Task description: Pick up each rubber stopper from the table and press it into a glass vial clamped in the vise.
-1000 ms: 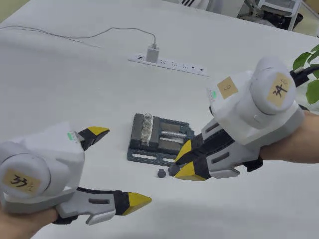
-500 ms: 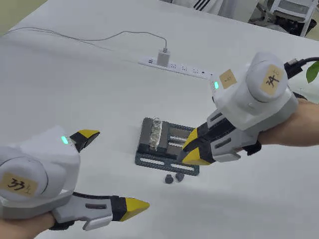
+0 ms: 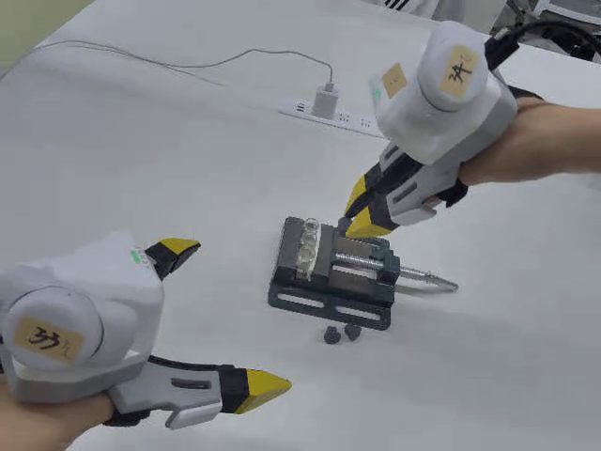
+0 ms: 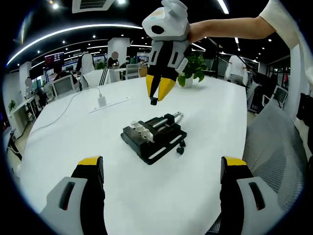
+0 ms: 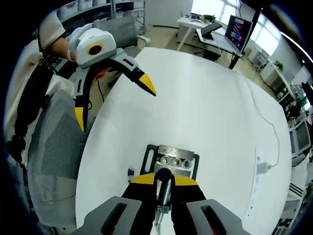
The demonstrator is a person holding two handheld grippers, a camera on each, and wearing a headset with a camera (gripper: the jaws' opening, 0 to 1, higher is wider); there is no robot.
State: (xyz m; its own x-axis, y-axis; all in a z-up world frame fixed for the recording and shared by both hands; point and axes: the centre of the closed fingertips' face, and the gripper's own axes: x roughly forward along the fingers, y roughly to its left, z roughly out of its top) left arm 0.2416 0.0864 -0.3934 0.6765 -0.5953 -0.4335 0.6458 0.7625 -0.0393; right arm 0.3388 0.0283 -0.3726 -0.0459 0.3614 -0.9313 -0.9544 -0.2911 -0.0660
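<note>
A black vise (image 3: 327, 299) sits mid-table with a row of glass vials (image 3: 307, 250) clamped in it. Two dark rubber stoppers (image 3: 331, 334) lie on the table just in front of it. My right gripper (image 3: 355, 220) hovers above the vise's far side, shut on a small dark stopper (image 5: 163, 175); directly below it are the vise (image 5: 149, 157) and vials (image 5: 174, 161). My left gripper (image 3: 225, 318) is wide open at the near left, well short of the vise (image 4: 154, 142). In its own view the left gripper (image 4: 161, 164) looks at the right gripper (image 4: 157, 97) above the vials (image 4: 141, 129).
A white power strip (image 3: 349, 119) with a plugged charger and a trailing cable lies at the table's far side. The vise's screw handle (image 3: 427, 279) sticks out to the right. A mesh chair (image 4: 279, 161) stands past the table edge, with a plant (image 4: 195, 68) behind.
My right gripper has lifted from the table by the loose stoppers in front of the vise and now hangs above the vise. My left gripper has stayed open in place.
</note>
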